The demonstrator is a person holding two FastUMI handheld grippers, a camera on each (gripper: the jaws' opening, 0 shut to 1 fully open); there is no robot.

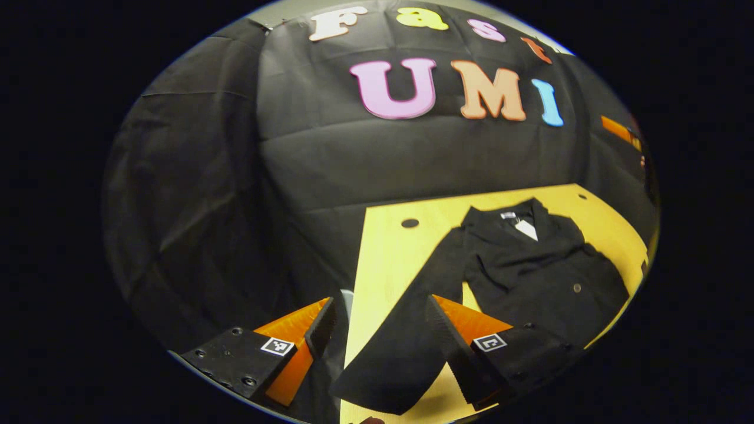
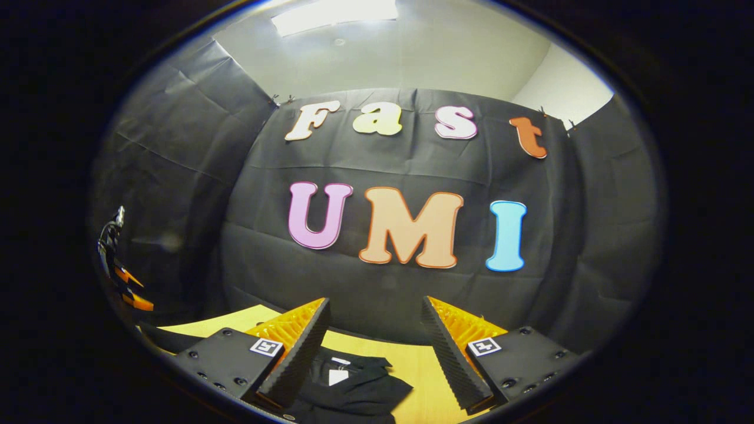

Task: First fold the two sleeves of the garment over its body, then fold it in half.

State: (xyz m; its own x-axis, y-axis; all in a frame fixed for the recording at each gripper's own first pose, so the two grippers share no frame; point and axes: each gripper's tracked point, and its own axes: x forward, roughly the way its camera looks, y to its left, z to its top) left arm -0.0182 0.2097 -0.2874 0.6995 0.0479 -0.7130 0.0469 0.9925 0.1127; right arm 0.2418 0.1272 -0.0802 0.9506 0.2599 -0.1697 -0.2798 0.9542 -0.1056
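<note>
Black garment (image 1: pixel 530 271) spread flat on the worktop (image 1: pixel 389 259), one sleeve (image 1: pixel 406 330) extended between the released left hand-held gripper (image 1: pixel 377 321) fingers; right hand-held gripper (image 2: pixel 374 330) released above the collar

One black garment (image 1: pixel 530 277) with two sleeves, one (image 1: pixel 406 330) stretched toward the near edge; one white neck label (image 1: pixel 526 228); one yellow bench (image 1: pixel 389 247) with two dark round holes; two grippers, left (image 1: pixel 380 321) and right (image 2: pixel 374 335), two fingers each.
</note>
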